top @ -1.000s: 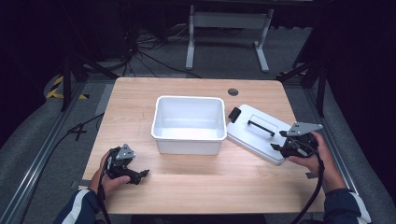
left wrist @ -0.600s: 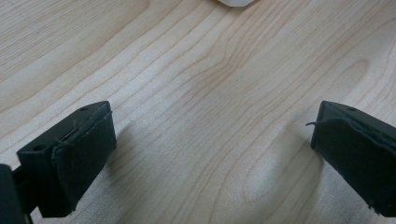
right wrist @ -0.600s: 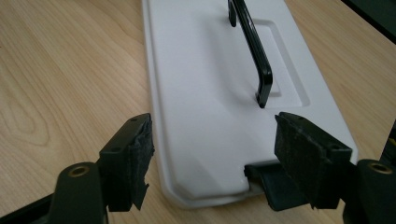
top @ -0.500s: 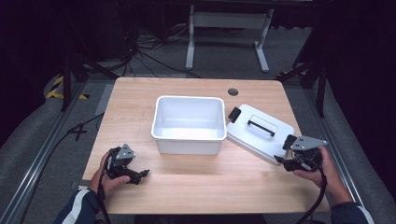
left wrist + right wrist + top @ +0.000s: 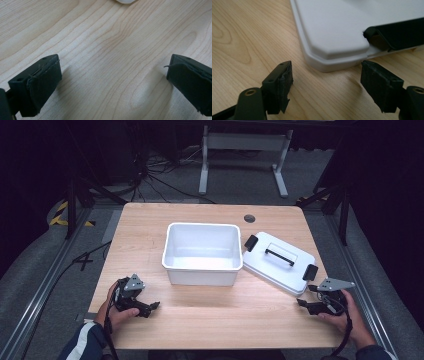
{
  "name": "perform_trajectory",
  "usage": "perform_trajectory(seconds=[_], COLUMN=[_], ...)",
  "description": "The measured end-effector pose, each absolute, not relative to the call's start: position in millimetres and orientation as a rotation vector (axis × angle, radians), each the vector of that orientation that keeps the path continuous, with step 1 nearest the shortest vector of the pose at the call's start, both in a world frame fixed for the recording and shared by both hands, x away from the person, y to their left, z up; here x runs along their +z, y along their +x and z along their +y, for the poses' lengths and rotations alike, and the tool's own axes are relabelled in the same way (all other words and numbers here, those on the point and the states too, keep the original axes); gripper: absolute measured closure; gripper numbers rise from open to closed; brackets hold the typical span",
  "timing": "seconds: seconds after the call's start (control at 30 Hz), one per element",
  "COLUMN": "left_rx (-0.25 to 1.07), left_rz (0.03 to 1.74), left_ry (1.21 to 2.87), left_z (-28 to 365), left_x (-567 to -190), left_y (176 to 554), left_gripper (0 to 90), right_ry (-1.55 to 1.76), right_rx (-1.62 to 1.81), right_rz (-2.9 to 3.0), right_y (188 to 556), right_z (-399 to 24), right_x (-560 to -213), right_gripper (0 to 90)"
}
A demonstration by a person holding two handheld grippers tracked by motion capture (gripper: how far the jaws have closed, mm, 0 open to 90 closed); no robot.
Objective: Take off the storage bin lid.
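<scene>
Your right gripper (image 5: 325,83) has just been spreading its jaws, nothing between them — the white lid's (image 5: 279,261) near corner sits just ahead, beside the tub (image 5: 201,253), long axis slanting away. Your right hand rests low at the table's (image 5: 225,320) edge; left gripper (image 5: 150,306) open, idle.

**Tabletop Count**

One wooden table (image 5: 150,230) carried one white tub (image 5: 202,252) at the centre and one white lid (image 5: 278,265) at three o'clock of it. The lid bore one black handle (image 5: 280,254) and two black clips (image 5: 251,242). Two grippers were present: the left gripper (image 5: 152,306) at seven o'clock, the right gripper (image 5: 301,302) at five.
</scene>
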State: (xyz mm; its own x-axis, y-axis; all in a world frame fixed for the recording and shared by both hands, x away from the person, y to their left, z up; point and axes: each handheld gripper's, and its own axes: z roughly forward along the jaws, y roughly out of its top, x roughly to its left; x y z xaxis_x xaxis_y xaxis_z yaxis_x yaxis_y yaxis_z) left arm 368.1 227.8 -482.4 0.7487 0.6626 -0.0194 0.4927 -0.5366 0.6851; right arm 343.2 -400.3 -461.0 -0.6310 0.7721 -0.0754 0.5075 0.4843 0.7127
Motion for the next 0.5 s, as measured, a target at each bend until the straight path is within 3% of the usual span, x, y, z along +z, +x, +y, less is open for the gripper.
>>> perform_trajectory(seconds=[0.5], left_rx=[0.321], left_rz=[0.863], left_ry=[2.252], left_z=[227.4], left_x=[-482.3], left_y=[368.7], left_gripper=[0.2], right_ry=[1.143], right_rx=[0.994], right_rz=[2.291], right_y=[342.0], right_z=[-402.8], right_x=[-467.2], right_gripper=[18.9])
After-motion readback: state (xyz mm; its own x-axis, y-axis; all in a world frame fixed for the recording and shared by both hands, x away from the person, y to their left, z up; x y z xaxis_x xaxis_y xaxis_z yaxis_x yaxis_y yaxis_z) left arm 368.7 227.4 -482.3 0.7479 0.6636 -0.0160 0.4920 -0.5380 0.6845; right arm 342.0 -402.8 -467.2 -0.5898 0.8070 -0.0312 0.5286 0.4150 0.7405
